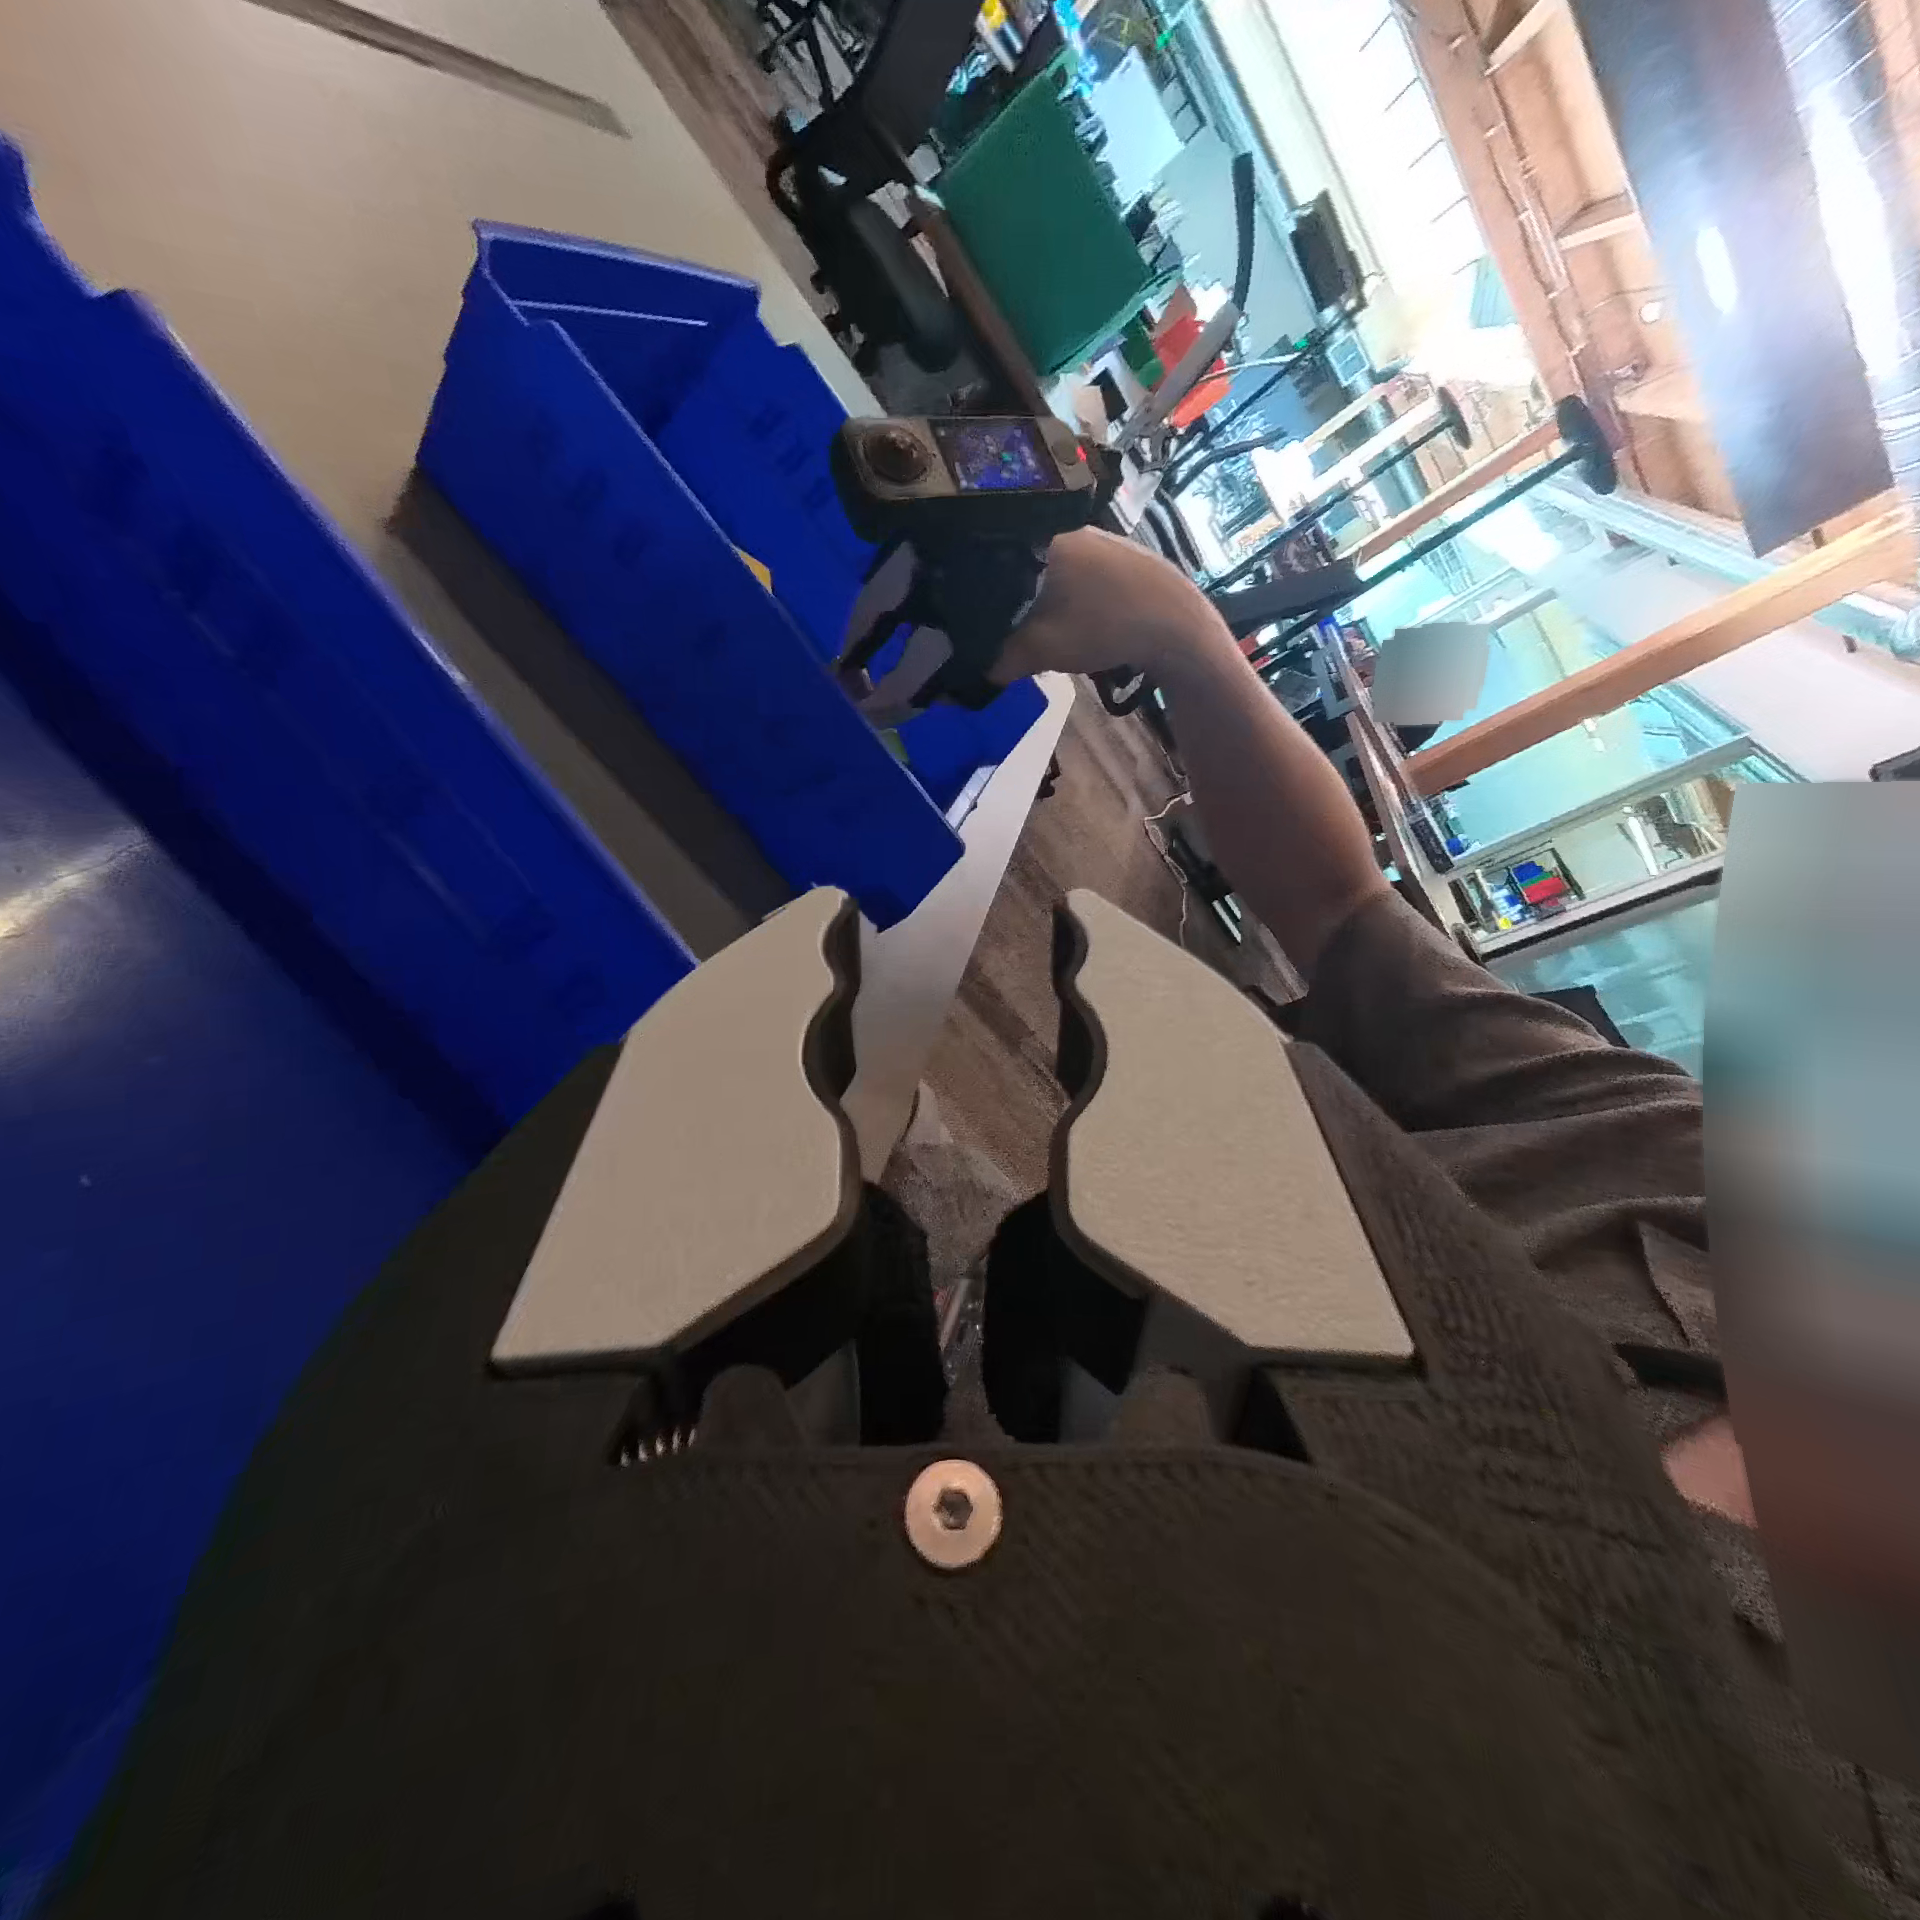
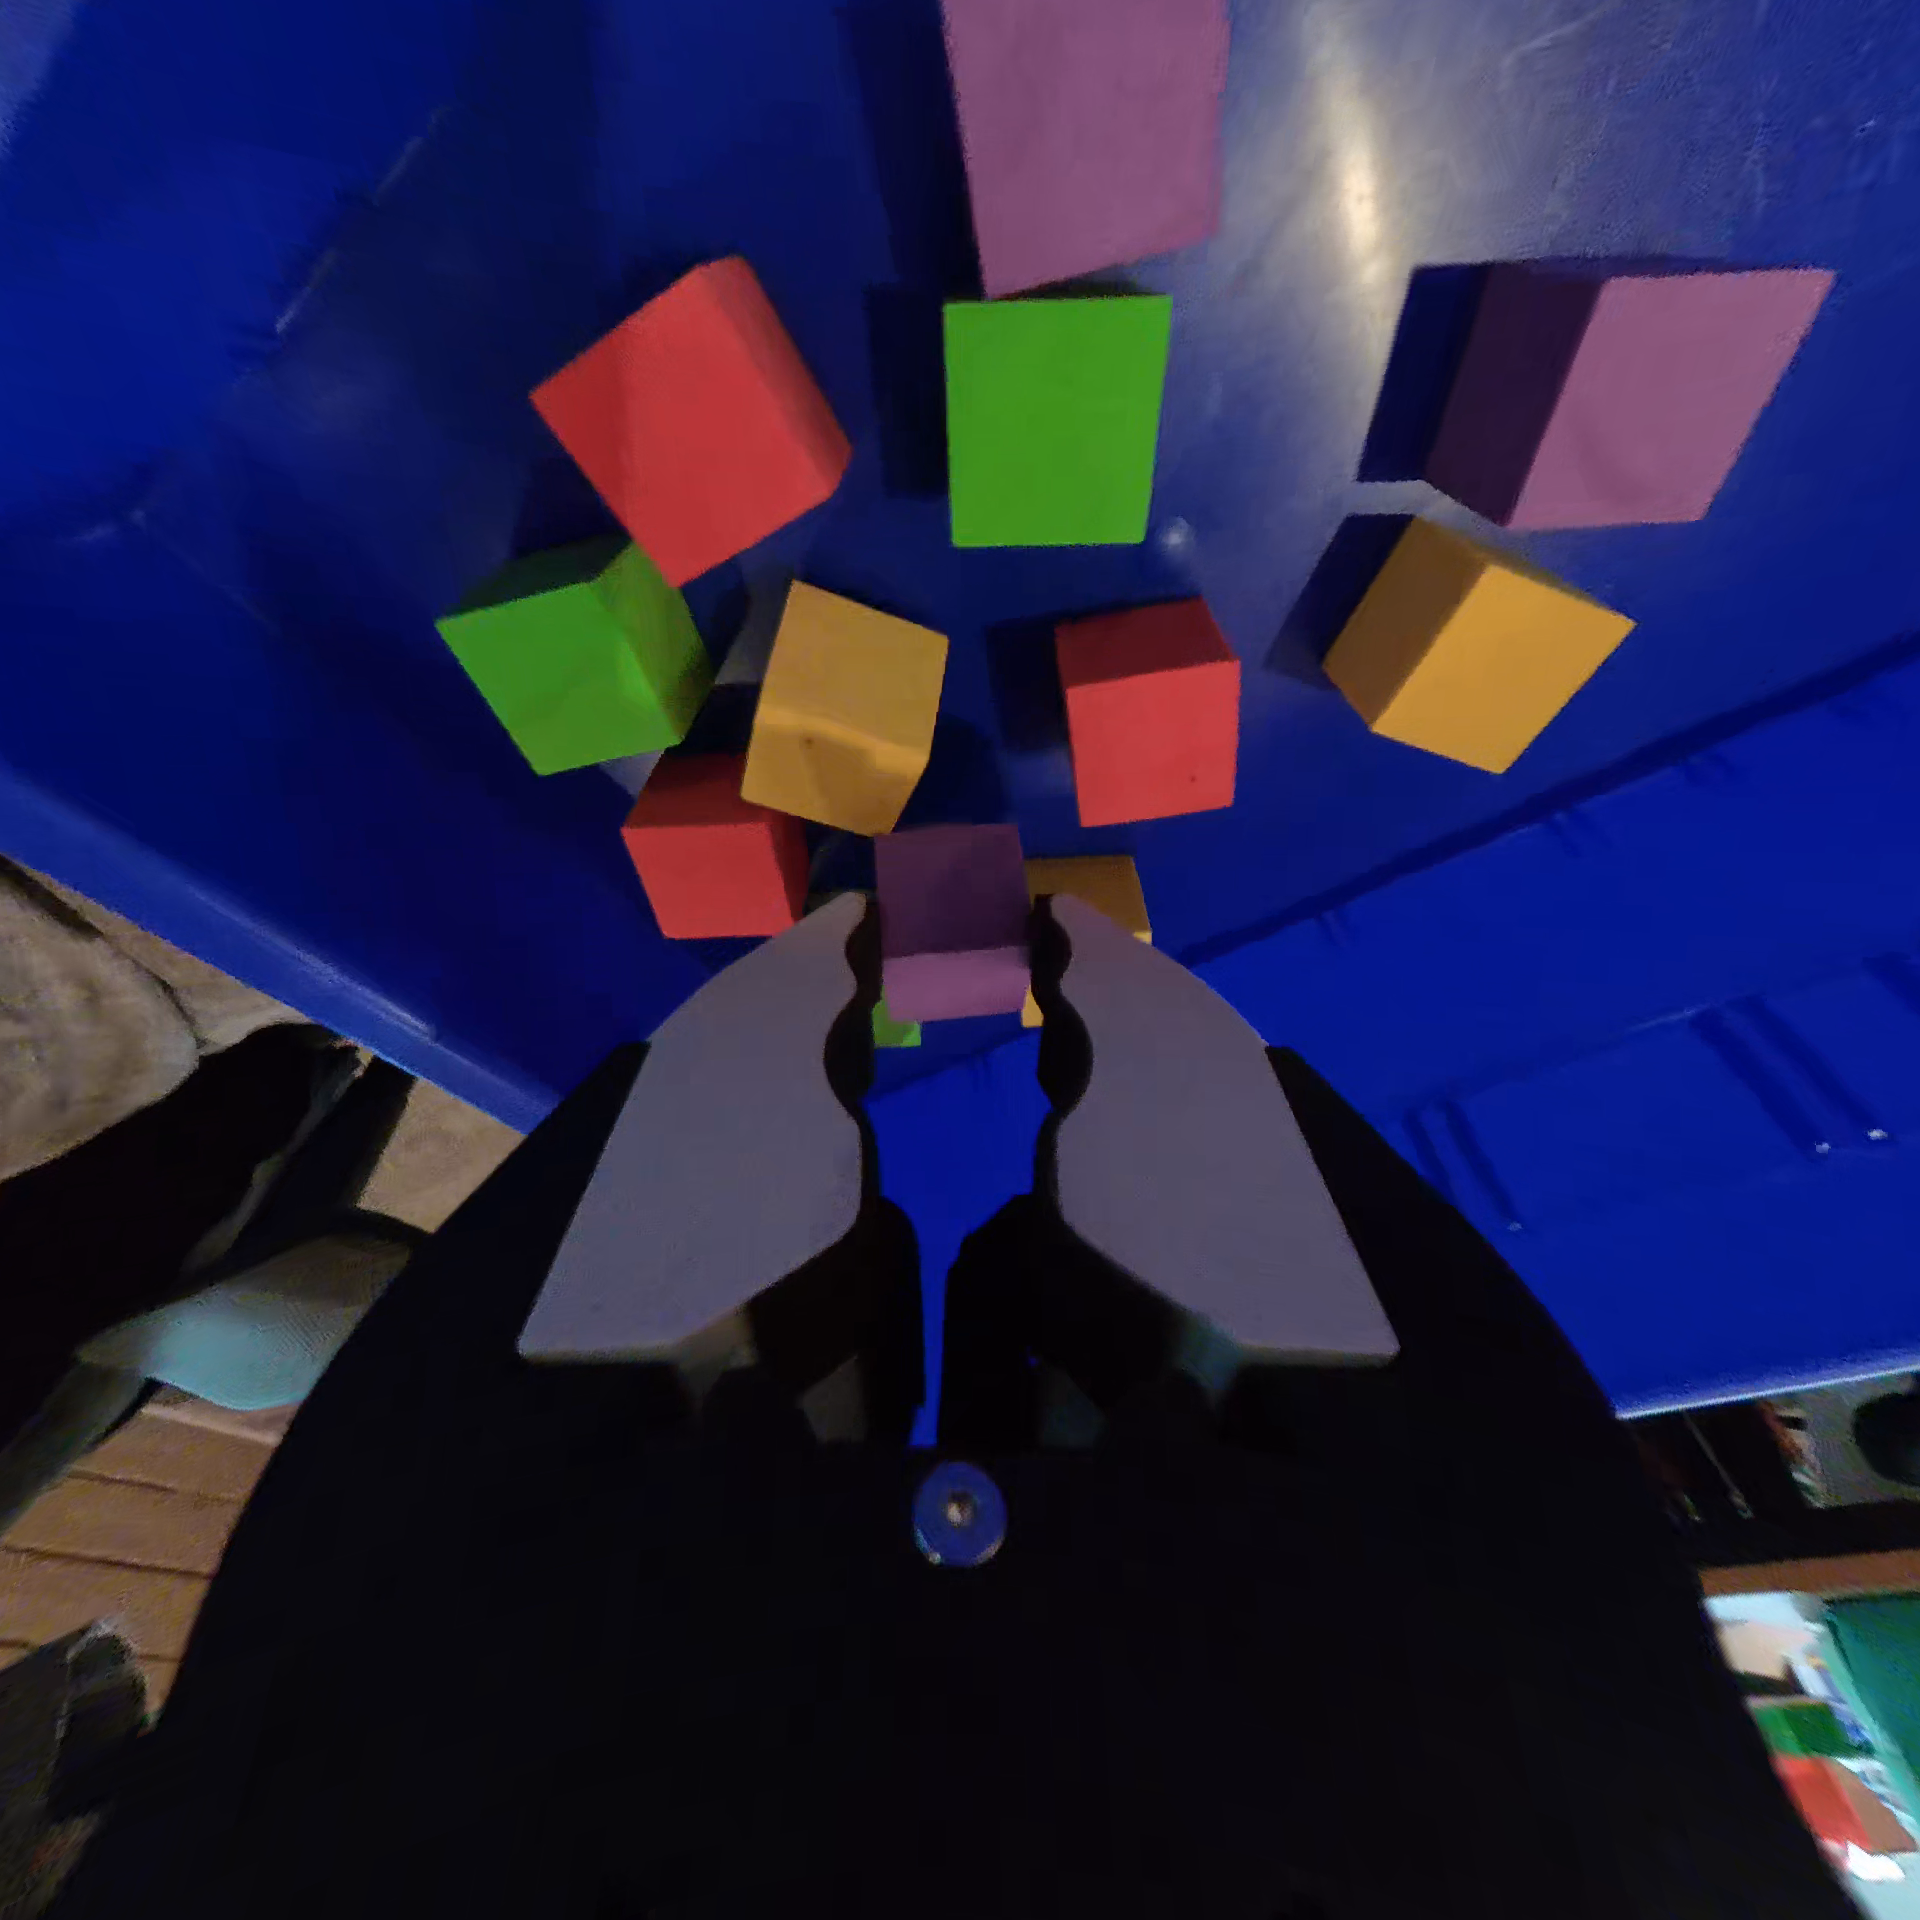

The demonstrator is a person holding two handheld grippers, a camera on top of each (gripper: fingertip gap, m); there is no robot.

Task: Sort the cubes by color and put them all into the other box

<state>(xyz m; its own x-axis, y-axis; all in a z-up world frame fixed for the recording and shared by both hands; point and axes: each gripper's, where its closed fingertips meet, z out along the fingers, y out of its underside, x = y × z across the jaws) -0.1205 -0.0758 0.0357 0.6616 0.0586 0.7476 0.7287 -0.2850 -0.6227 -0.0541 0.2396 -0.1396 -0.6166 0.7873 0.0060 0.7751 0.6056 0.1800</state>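
Purple foam cube sits pinched between the two grey fingertips of the right gripper, which are closed against its sides, over the floor of a blue bin. Just behind that cube lie a yellow cube and a red cube; a sliver of green shows under the left fingertip. Farther in are another yellow cube, a second red cube, a green cube, a large red cube, a green block, a yellow cube near the right wall, and two larger purple blocks, all loose on the bin floor.

From the left wrist view, the left gripper hangs with its fingers spread apart and nothing between them, beside a row of blue bins at the edge of a white table. Beyond it, the right gripper reaches down into a bin, held by a person's bare forearm coming out of a dark sleeve. A cluttered workshop with wooden beams lies behind.
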